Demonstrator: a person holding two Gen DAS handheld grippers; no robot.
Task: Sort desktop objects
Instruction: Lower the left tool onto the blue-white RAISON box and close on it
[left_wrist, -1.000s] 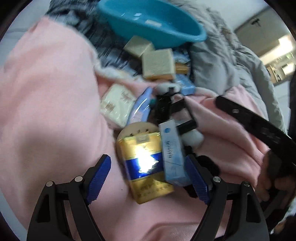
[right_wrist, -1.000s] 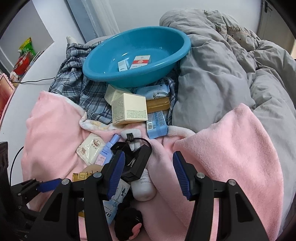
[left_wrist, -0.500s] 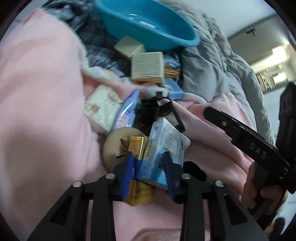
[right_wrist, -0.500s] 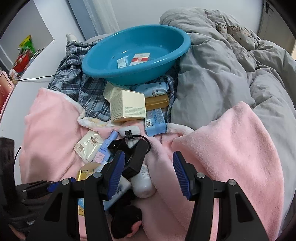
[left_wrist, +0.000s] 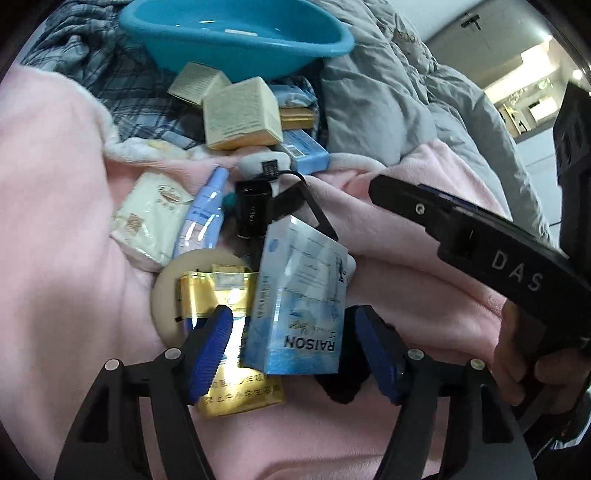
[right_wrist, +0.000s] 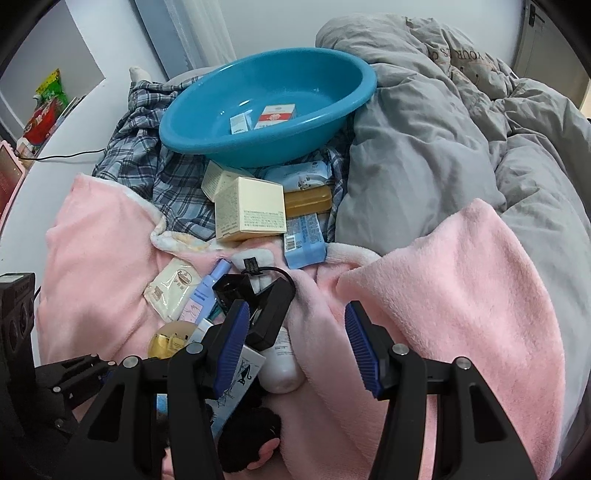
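In the left wrist view my left gripper (left_wrist: 293, 343) is open around a light-blue RAISON cigarette pack (left_wrist: 301, 302), which stands tilted between the blue pads without being clamped. A gold cigarette pack (left_wrist: 229, 332) lies under the left pad on a round cream compact (left_wrist: 166, 291). My right gripper (right_wrist: 295, 343) is open and empty above a white bottle (right_wrist: 282, 365) and a black charger (right_wrist: 269, 314). The blue basin (right_wrist: 266, 110) at the back holds a red-and-white pack (right_wrist: 277, 115) and a small box (right_wrist: 238, 123).
Cream boxes (right_wrist: 251, 212), a blue wipes pack (right_wrist: 304, 236), a tissue packet (right_wrist: 171, 288) and a blue tube (right_wrist: 207, 291) lie on the pink blanket (right_wrist: 461, 295). A grey duvet (right_wrist: 443, 122) is piled at right, a plaid cloth (right_wrist: 147, 155) at left.
My left gripper closed in around the RAISON pack, tipping it upright, then opened wider again. The right gripper barely moved.
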